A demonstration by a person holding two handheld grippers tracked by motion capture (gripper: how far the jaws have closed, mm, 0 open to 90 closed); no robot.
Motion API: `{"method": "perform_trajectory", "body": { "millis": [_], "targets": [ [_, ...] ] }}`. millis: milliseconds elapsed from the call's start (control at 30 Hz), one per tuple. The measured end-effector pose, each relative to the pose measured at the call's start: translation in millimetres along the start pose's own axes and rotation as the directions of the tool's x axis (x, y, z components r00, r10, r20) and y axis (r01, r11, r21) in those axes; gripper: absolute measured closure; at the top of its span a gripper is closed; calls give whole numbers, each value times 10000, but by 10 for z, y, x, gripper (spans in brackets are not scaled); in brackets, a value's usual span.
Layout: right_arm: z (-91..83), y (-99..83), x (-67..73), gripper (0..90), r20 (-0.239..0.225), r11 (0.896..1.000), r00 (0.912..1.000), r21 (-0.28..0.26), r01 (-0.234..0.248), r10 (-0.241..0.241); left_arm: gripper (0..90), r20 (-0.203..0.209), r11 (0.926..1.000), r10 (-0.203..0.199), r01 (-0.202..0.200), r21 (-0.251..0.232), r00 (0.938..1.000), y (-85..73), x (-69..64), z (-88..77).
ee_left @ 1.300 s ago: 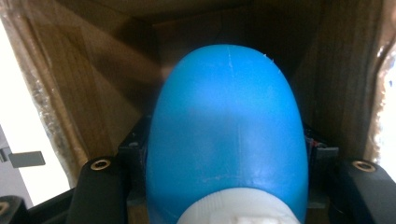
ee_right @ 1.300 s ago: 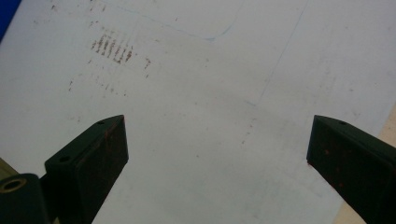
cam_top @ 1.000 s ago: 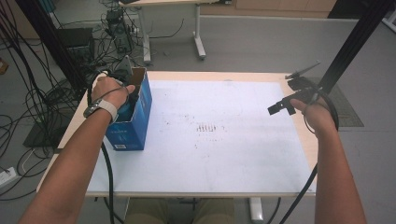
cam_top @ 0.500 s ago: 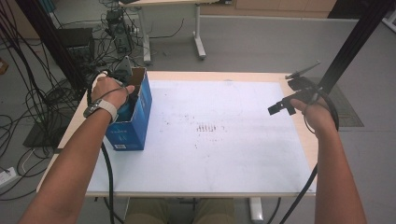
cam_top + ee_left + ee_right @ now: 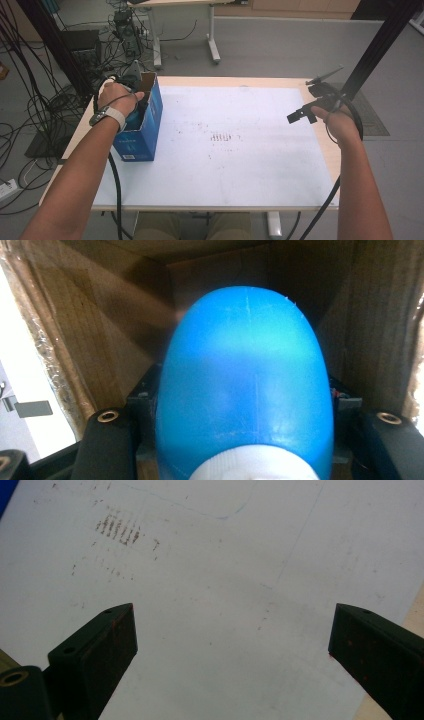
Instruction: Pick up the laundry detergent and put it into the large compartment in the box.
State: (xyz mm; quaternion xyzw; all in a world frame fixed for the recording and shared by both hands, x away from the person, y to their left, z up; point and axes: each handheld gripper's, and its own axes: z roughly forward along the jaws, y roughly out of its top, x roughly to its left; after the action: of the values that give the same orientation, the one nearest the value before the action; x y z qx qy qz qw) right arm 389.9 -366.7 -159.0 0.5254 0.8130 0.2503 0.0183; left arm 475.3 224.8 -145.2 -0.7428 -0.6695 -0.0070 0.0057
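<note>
An open blue cardboard box stands on the left part of the table. My left gripper reaches down into it, mostly hidden by the hand. In the left gripper view the left gripper is shut on a smooth blue rounded object with a white end, and brown box walls stand all around it. My right gripper hovers over the table's right side, well away from the box. In the right gripper view the right gripper is open with nothing between its jaws, above the white sheet.
A white sheet with faint dark marks covers most of the wooden table. Black cables trail from both grippers. Cables and equipment crowd the floor at the far left, and a black post rises at the far right.
</note>
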Motion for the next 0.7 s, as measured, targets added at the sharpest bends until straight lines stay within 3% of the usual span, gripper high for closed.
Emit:
{"method": "perform_trajectory", "body": {
  "millis": [700],
  "targets": [
    [-17, 2, 7, 52, 15, 10000, 10000, -3, -1, 1, 376, -12, 10000, -8, 8, -53, 10000, -12, -2, 4]
  ]
}}
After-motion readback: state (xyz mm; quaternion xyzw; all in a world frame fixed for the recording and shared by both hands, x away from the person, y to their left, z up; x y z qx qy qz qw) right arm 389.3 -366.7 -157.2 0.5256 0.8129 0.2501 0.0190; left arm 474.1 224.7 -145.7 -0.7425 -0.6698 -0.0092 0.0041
